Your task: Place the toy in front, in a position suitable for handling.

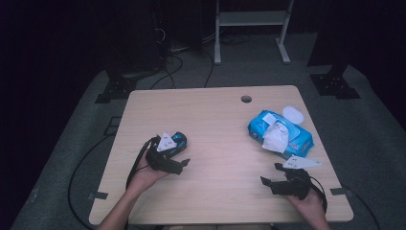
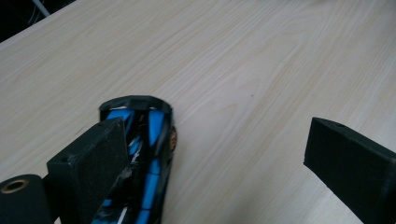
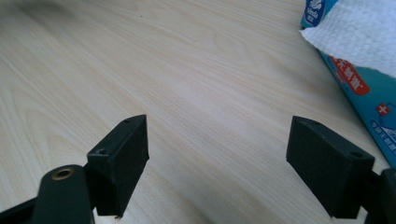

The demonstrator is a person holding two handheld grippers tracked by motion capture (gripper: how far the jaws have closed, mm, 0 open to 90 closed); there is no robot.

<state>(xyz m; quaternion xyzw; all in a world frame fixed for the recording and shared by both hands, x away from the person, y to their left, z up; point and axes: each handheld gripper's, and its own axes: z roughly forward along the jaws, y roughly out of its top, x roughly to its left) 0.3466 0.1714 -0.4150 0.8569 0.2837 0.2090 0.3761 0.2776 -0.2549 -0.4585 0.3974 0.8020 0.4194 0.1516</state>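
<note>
The blue toy car [image 2: 140, 158] is lying near the surface's left edge, its long axis running alongside one jaw of the left claw [image 1: 178, 160], outside the wide, empty gap; the right claw [image 1: 273, 175] is gaping empty too, sitting well apart near the front right corner.
</note>
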